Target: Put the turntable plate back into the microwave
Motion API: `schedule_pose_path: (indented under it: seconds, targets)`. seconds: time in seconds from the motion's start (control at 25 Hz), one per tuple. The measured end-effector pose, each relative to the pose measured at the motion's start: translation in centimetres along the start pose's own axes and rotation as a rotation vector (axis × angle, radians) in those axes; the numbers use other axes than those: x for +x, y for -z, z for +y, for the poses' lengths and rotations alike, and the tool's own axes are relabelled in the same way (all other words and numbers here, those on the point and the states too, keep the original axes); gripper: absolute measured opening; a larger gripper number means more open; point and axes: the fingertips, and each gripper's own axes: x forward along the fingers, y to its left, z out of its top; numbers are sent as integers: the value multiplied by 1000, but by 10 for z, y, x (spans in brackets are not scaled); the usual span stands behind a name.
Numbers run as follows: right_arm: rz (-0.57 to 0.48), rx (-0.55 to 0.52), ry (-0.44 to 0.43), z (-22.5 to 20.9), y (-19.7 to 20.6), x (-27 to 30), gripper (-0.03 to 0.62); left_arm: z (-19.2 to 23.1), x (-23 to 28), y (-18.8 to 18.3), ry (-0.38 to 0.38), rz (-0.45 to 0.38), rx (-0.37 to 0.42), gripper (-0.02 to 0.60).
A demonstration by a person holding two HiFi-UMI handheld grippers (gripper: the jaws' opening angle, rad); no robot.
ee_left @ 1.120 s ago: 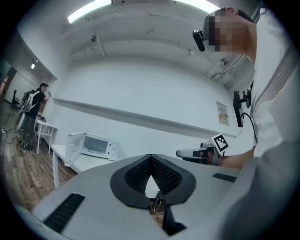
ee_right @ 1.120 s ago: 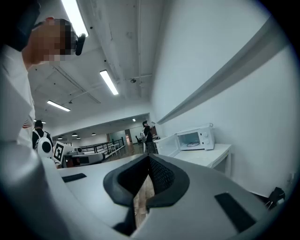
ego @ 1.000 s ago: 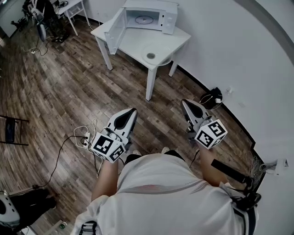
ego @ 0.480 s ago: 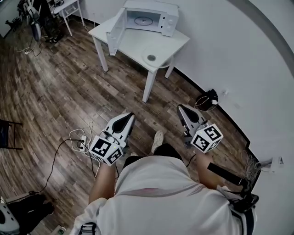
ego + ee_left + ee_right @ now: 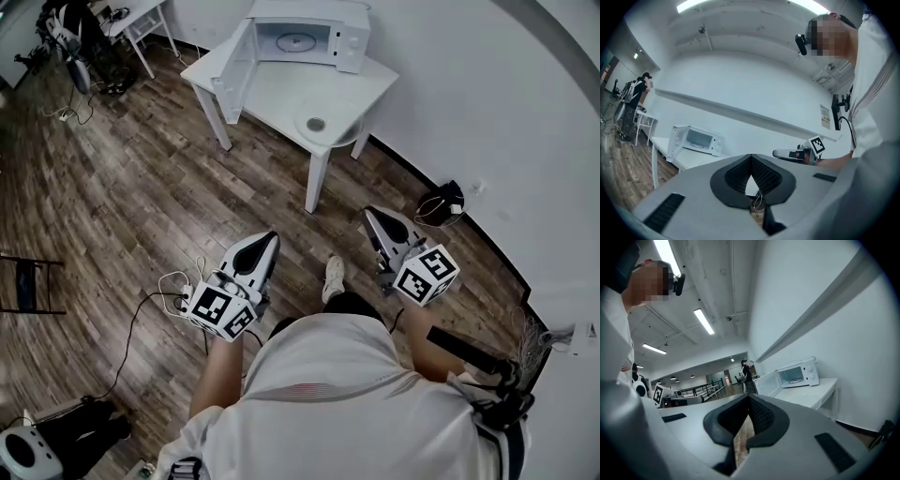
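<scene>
The white microwave (image 5: 309,33) stands at the back of a white table (image 5: 281,89), its door (image 5: 234,70) swung open to the left. The clear glass turntable plate (image 5: 317,122) lies on the table's front corner. I stand on the wood floor well short of the table. My left gripper (image 5: 270,238) and right gripper (image 5: 368,215) are held level at waist height, both pointing toward the table, both shut and empty. In the left gripper view the left gripper (image 5: 751,158) faces the microwave (image 5: 696,140). The right gripper (image 5: 749,398) also sees the microwave (image 5: 794,375).
A power strip with cables (image 5: 173,281) lies on the floor to my left. A black bag (image 5: 439,204) sits against the right wall. A dark chair (image 5: 28,286) stands at far left, another table (image 5: 141,19) at top left. My shoe (image 5: 334,277) shows between the grippers.
The person has stepped forward; a shoe now shows between the grippers. Both grippers travelled along with the body, still shut and empty. The plate and microwave have not moved.
</scene>
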Motion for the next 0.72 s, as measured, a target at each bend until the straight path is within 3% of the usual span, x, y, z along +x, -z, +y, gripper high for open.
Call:
schedule_pose_path:
  seconds: [0.24, 0.72]
  targets:
    - [-54, 25, -67, -56, -22, 23, 3, 26, 61, -2, -37, 0, -3, 10]
    - [-33, 65, -102, -184, -53, 69, 3, 56, 188, -19, -96, 37, 15, 11]
